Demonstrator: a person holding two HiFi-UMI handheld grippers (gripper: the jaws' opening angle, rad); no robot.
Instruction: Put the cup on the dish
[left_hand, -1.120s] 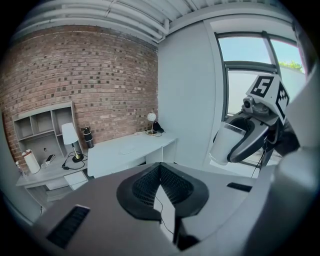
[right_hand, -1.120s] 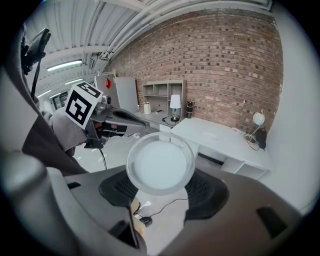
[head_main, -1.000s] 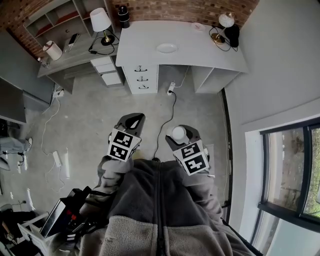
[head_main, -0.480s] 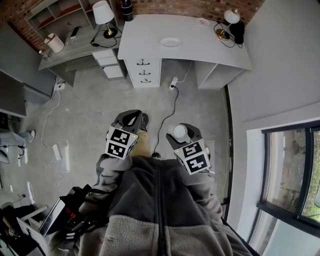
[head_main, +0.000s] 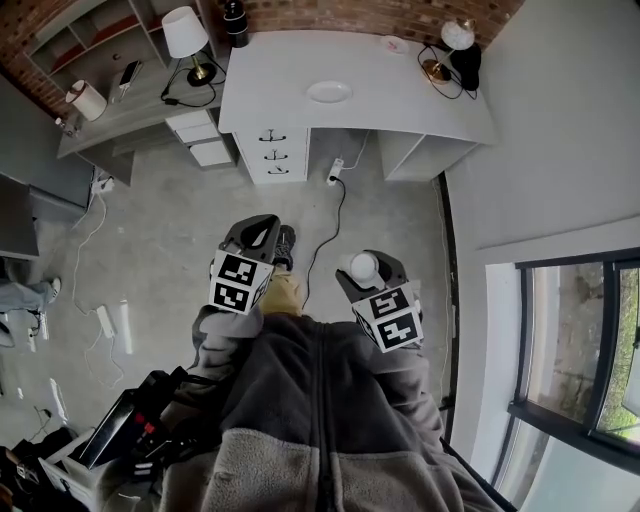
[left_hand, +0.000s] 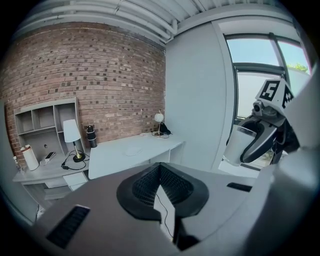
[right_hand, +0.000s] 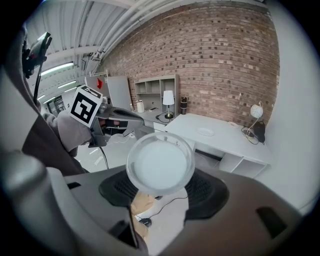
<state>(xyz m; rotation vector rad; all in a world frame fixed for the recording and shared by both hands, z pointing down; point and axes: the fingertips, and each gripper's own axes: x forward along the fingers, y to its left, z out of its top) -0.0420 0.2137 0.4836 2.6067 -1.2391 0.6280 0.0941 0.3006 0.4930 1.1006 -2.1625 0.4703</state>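
Note:
Far ahead in the head view, a white dish (head_main: 330, 92) lies on the white desk (head_main: 400, 105); it also shows as the dish (left_hand: 133, 150) and the dish (right_hand: 205, 131) in the gripper views. My right gripper (head_main: 366, 274) is shut on a white cup (head_main: 360, 265), held at waist height over the floor. In the right gripper view the cup (right_hand: 160, 164) faces me mouth-on between the black pads (right_hand: 210, 192). My left gripper (head_main: 260, 234) is shut on nothing, its jaws (left_hand: 160, 169) met in a point. The cup (left_hand: 239, 145) shows at the right of the left gripper view.
On the desk stand a small lamp (head_main: 455, 38), a pink saucer (head_main: 394, 44) and a black bottle (head_main: 235, 20). A drawer unit (head_main: 275, 155) sits under it. A lower desk with a white lamp (head_main: 185, 35) stands left. A cable (head_main: 325, 225) crosses the concrete floor. A window (head_main: 570, 340) is on the right.
The view has shifted a little and a shoe has come forward under the left gripper. Both grippers keep their pose, the cup still held in the right one.

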